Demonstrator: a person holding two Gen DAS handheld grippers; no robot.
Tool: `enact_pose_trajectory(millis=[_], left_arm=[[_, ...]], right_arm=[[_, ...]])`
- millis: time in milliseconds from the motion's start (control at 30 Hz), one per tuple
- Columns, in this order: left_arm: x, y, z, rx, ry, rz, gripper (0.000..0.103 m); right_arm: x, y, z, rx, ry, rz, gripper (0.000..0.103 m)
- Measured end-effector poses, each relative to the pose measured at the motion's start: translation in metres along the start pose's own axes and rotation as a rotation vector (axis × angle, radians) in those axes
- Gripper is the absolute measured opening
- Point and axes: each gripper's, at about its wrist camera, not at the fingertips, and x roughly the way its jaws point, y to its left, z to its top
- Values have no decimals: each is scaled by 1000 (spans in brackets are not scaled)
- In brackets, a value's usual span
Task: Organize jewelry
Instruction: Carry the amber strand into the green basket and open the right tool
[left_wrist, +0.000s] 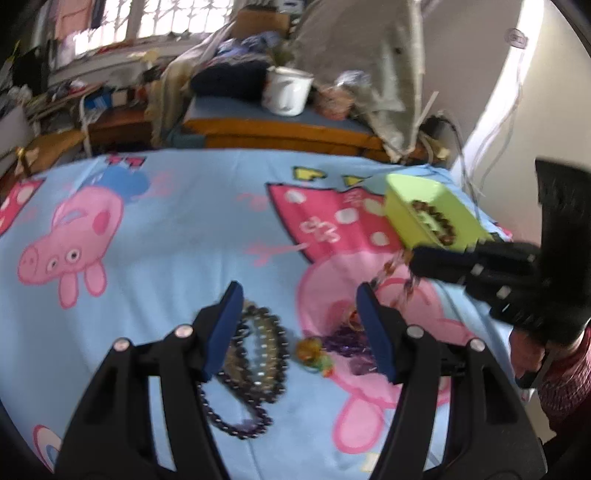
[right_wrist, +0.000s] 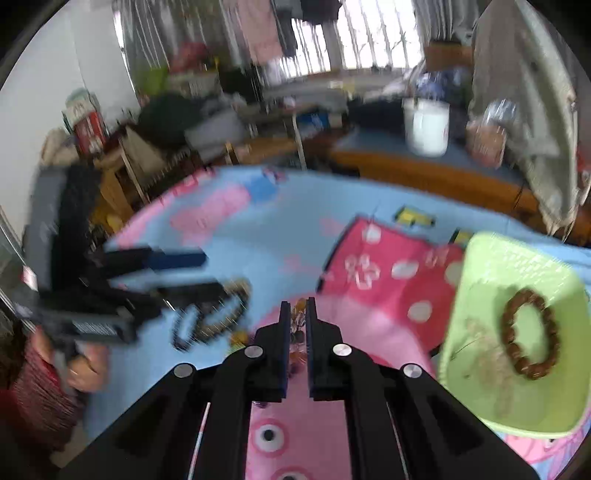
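A lime-green tray (left_wrist: 458, 218) (right_wrist: 480, 398) sits on the bed at the right and holds a brown bead bracelet (right_wrist: 530, 334) (left_wrist: 434, 221). My right gripper (right_wrist: 297, 306) (left_wrist: 413, 260) is shut on an amber bead bracelet (left_wrist: 397, 275) (right_wrist: 298, 314), held above the sheet just left of the tray. My left gripper (left_wrist: 299, 291) (right_wrist: 207, 273) is open and empty above a pile of dark bead strands (left_wrist: 255, 354) (right_wrist: 210, 317). A small orange piece (left_wrist: 312, 350) and purple beads (left_wrist: 347, 341) lie between its fingers.
The cartoon pig bedsheet (left_wrist: 166, 229) covers the bed. A wooden side table (left_wrist: 280, 127) behind it carries a white mug (left_wrist: 286, 90) and bags. Clutter fills the room at the back left. A white wall (left_wrist: 554, 92) stands at the right.
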Motion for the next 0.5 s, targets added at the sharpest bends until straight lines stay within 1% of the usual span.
enact_pose_trajectory(millis=[67,133,200,267,333,400,500], left_arm=[[-8,-13,2,35,-21,-19,61],[-16,-25,4,65,-42,-39,63],[-24,-35,5,89,-62,-54,68],[-31,-48,5,120,-85,-66,69],[-35,-62,6,153,-101,-81,70],[-38,-73,8,177,-107,-91,77],[-39,-92,9,217,-118,-110,79]], right_arm=[[-23,4,7,2,-50,19,0],[-37,8,14,0,-85,26,0],[-55,10,20,2,-126,35,0],[-71,12,26,-3,-165,37,0],[-84,12,30,-1,-191,45,0],[-93,13,35,-11,-211,37,0],[-107,14,37,-13,-233,44,0]])
